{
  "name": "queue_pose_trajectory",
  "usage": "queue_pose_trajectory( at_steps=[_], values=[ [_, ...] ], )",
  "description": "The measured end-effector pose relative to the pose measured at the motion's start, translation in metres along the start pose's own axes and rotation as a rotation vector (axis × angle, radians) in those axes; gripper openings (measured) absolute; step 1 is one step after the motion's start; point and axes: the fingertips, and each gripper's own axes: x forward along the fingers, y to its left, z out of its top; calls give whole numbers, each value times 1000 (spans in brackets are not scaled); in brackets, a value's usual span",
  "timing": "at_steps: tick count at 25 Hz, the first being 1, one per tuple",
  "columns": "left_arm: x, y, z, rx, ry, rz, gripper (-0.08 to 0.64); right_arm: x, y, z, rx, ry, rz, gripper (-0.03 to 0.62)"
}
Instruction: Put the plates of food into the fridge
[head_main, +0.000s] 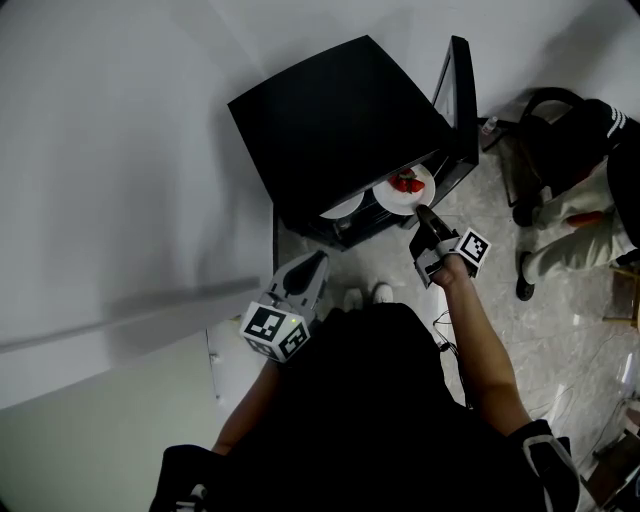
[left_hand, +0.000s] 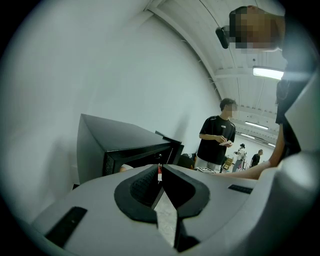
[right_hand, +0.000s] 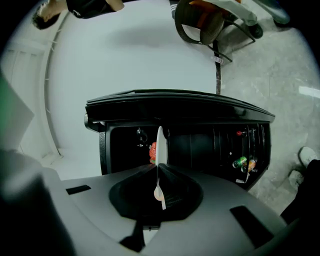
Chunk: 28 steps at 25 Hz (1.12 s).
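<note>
Clamping the plate (head_main: 392, 203) by its rim, right gripper (head_main: 423, 213) views it edge-on, food (right_hand: 152, 150) mostly hidden; left gripper (left_hand: 160, 169) closed, empty.

No legible text or labels

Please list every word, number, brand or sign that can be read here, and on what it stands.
No text is readable.
Cube on the left gripper, cube on the right gripper: square patterns only, no letters.
Cans in the fridge door: labels too small.
Bystander's shirt: white print too small.
Plate in the right jaws: plain.
</note>
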Motion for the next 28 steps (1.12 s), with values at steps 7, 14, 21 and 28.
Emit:
queue_pose_trajectory(
  at_steps=[7, 14, 21, 28],
  values=[
    [-2, 2, 0, -3, 1, 10, 25, 22, -11, 1, 14, 8, -26, 31],
    [-3, 3, 1, -6, 2, 27, 25, 39, -14, 3, 2, 18, -42, 31],
    [-4, 8, 2, -18, -1, 46, 25, 57, -12, 8, -23, 22, -68, 31],
    [-2, 9, -2, -28, -2, 57, 25, 64, -13, 10, -39, 27, -82, 31]
  ],
)
